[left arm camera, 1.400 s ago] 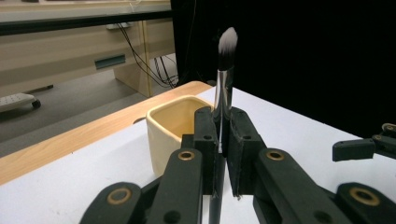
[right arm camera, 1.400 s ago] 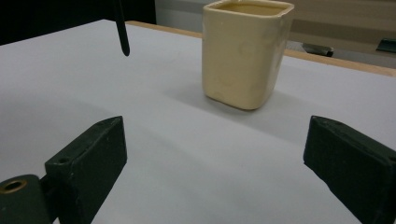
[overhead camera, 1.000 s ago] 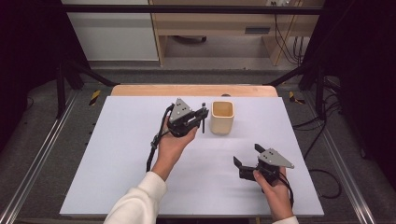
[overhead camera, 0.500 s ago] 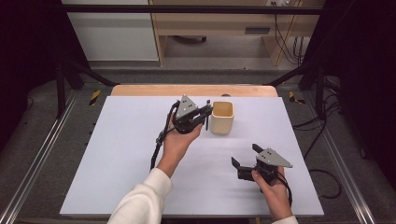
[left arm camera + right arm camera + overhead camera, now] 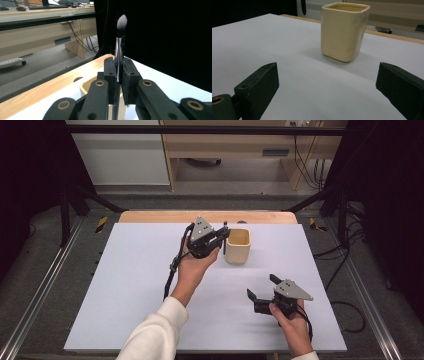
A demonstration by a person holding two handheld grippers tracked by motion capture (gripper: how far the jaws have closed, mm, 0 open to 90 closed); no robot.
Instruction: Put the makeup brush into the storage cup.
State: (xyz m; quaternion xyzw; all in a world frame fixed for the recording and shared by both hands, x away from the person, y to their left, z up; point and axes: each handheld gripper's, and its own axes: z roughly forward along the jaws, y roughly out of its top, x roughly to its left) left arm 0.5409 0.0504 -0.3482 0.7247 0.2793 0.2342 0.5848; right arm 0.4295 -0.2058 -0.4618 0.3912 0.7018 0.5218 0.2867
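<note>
A cream square cup point(image 5: 237, 246) stands upright on the white table point(image 5: 130, 285), right of centre toward the far edge. My left gripper point(image 5: 223, 237) hovers just left of the cup, shut on a slim brush point(image 5: 225, 241) with a dark handle. In the left gripper view the brush point(image 5: 120, 50) stands upright between the pads, its soft bristle tip pointing up, and the cup point(image 5: 86, 87) lies just beyond and below the jaws. My right gripper point(image 5: 262, 287) rests near the front right of the table, open and holding nothing. From the right gripper view the cup point(image 5: 343, 30) stands well ahead of the jaws.
A wooden strip point(image 5: 150, 216) runs along the table's far edge. Beyond it stand a desk and cables on the floor. Metal rails point(image 5: 40, 290) flank the table on both sides. A person's white sleeve point(image 5: 155, 335) comes in from the bottom.
My left gripper has drifted slightly up the picture and toward the cup, still holding the brush. The right gripper has stayed in place.
</note>
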